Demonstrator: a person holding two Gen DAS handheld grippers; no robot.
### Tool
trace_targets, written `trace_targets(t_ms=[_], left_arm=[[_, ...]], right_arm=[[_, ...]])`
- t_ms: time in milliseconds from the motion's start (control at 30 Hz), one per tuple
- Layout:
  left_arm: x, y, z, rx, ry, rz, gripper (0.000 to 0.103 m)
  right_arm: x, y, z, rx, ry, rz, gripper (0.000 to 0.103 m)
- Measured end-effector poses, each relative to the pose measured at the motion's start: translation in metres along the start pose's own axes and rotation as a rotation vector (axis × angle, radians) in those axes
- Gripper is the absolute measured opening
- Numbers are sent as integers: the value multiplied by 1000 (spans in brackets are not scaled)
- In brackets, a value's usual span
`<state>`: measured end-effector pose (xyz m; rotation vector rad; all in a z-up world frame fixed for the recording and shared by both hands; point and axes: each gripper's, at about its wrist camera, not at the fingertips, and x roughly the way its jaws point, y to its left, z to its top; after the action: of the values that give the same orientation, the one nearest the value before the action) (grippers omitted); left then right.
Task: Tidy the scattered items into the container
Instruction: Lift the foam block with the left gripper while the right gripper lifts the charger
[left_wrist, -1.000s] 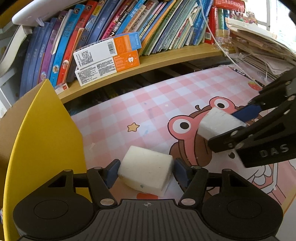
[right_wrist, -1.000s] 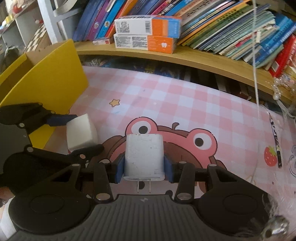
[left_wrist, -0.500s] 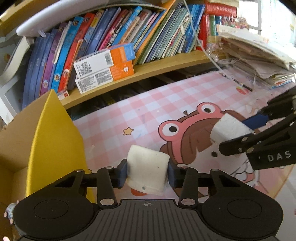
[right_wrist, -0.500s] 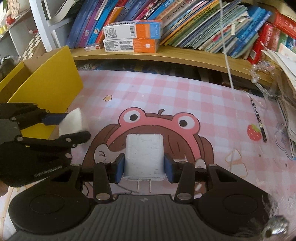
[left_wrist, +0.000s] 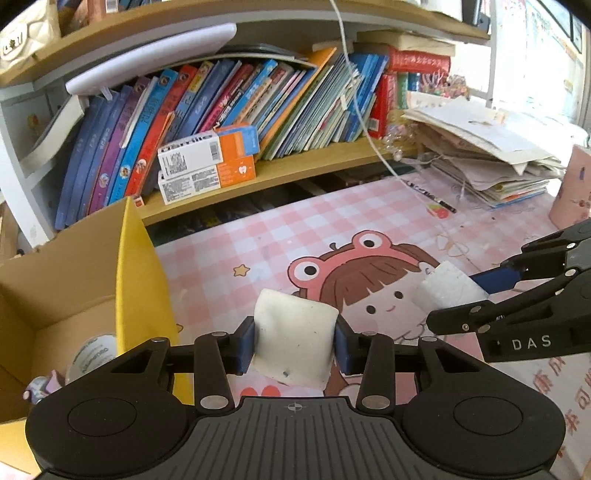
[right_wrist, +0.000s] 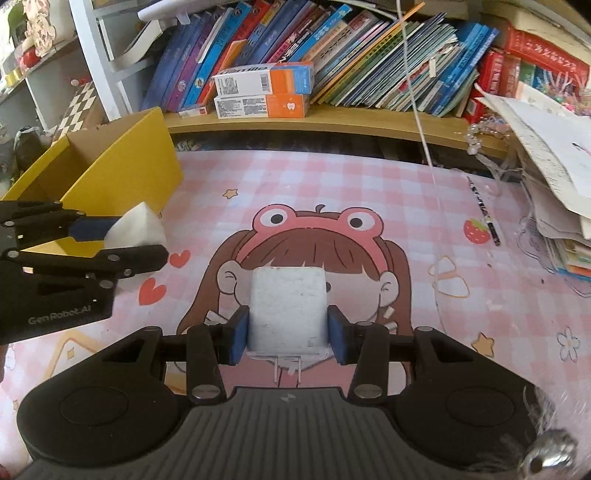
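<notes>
My left gripper (left_wrist: 295, 341) is shut on a soft white sponge block (left_wrist: 293, 341), squeezed between its blue pads and held above the pink checked mat. My right gripper (right_wrist: 287, 334) is shut on a white plug charger (right_wrist: 288, 306), prongs pointing back at the camera. The open yellow cardboard box (left_wrist: 138, 280) stands at the left in the left wrist view, with a tape roll (left_wrist: 92, 358) and a small toy inside. In the right wrist view the same yellow box (right_wrist: 122, 173) sits at the far left, behind the left gripper (right_wrist: 136, 236) and its sponge block (right_wrist: 135, 229).
A wooden shelf (left_wrist: 295, 166) packed with books and two orange-and-white cartons (left_wrist: 207, 162) runs along the back. A pile of papers (left_wrist: 487, 155) lies at the right. A pencil (right_wrist: 484, 212) rests on the mat (right_wrist: 332, 192). A white cord (right_wrist: 417, 92) hangs down.
The left gripper closed on the sponge block and lifted it off the mat. Both grippers rose and pulled back, so more of the shelf, mat and box interior shows.
</notes>
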<state>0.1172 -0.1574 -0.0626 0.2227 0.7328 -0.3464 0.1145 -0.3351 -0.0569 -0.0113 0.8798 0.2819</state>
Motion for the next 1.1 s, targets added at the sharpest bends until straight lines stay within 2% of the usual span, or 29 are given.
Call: trace_targets(t_ms=[500,1100], left_arm=[[-57,4,-17,14,-76,-10,41],[-97,37,-36,20,-118,-40,41]], right_arm=[[-52,31,-19,-7,-77,-19,42],[-70,79,-21,4,-108,-50,42]])
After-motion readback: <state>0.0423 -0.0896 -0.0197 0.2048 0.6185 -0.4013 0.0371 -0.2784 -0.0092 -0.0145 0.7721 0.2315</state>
